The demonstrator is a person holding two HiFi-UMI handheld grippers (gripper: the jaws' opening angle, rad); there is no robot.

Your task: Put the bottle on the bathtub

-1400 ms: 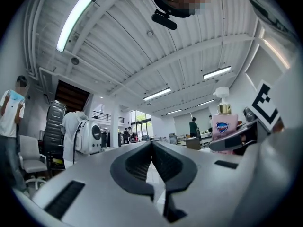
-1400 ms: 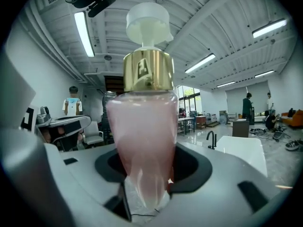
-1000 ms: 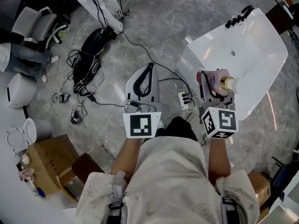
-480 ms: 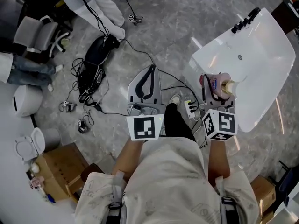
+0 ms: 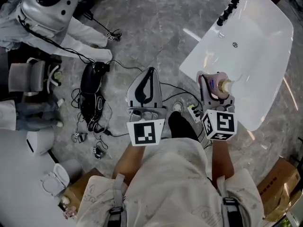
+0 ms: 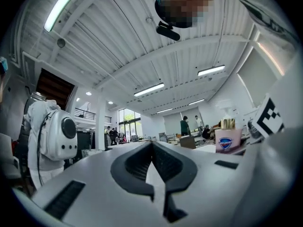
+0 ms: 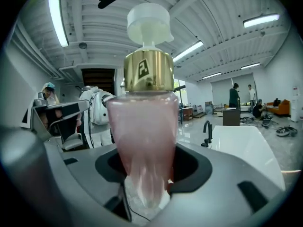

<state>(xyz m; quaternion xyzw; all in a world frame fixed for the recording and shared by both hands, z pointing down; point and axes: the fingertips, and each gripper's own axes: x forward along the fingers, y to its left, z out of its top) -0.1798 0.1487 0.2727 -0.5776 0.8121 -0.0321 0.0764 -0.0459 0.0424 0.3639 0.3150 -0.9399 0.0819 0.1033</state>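
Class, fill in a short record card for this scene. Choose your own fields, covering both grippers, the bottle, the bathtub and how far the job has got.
Setting: grey marble floor strewn with cables
Left gripper: jaws together, nothing between them
Right gripper: jaws closed on the bottle
Bottle: pink, gold collar, white pump, upright
Bathtub: white, with a black tap at its far end
Bottle versus bathtub: held in the air near the tub's edge, not resting on it
Job status: bottle picked up, not yet put down
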